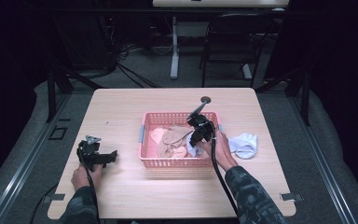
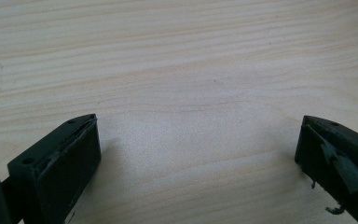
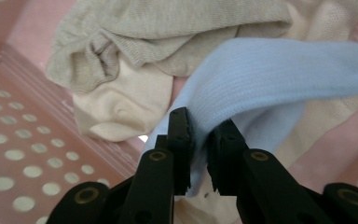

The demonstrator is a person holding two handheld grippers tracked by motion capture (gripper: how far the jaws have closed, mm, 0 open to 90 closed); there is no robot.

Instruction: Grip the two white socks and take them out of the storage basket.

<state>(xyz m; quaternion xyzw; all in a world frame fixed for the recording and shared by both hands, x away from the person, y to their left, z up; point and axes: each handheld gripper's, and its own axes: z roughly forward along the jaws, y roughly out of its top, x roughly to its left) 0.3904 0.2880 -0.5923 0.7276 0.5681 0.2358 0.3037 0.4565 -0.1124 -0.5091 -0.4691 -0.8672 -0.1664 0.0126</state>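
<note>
A pink perforated basket (image 1: 149,162) stands mid-table and holds beige and cream socks (image 1: 172,137). My right gripper (image 1: 195,140) reaches into the basket's right side and is shut on a light blue sock (image 3: 261,74); its jaws pinch the fabric near one edge. The beige sock (image 3: 168,28) and a cream sock (image 3: 121,107) lie just behind it against the basket wall (image 3: 18,154). My left gripper (image 1: 112,155) rests low over the bare wood at the left, open, with nothing between its fingers (image 2: 60,158).
A white sock (image 1: 243,143) lies on the table right of the basket. A small dark round grommet (image 1: 205,99) sits near the far edge. A chair (image 1: 233,42) and a table leg stand beyond the table on the floor.
</note>
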